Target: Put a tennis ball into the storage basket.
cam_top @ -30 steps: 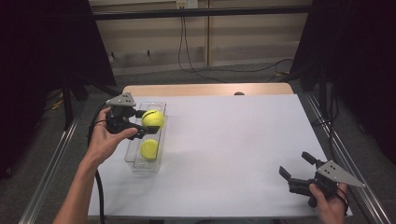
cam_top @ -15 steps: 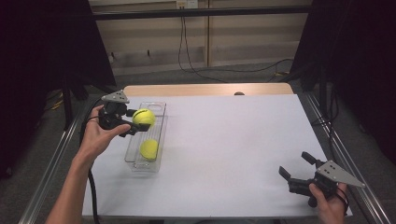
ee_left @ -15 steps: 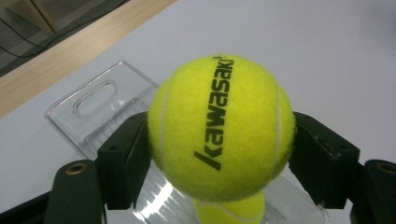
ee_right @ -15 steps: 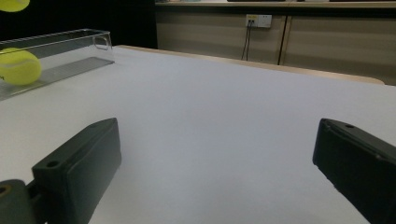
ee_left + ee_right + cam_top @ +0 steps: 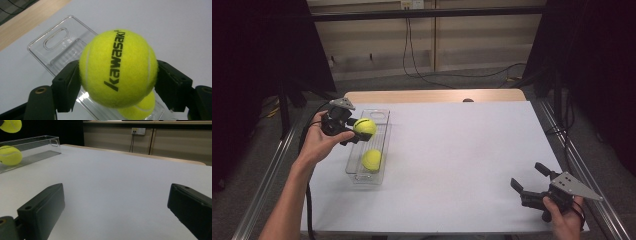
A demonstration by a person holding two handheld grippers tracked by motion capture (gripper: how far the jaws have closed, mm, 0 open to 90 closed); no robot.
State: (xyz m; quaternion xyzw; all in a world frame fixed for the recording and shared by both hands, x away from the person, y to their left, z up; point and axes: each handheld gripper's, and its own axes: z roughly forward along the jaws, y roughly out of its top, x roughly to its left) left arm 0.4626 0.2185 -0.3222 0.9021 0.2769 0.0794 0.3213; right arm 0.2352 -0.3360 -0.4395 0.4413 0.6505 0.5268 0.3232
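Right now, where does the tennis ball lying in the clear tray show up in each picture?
High view: lying ball left of centre, in the clear tray.
Left gripper view: bottom centre, mostly hidden below the held ball.
Right gripper view: far left, behind the tray wall.
Shared landmark: the tray's slotted handle end.

Left gripper (image 5: 354,131) clamped, raised; right gripper (image 5: 528,179) agape, low

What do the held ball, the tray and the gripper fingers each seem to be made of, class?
Held ball: fuzzy yellow felt, matte, with printed lettering. Tray: clear glossy plastic, since the table shows through it. Left gripper fingers: matte black, likely hard plastic, though unclear.
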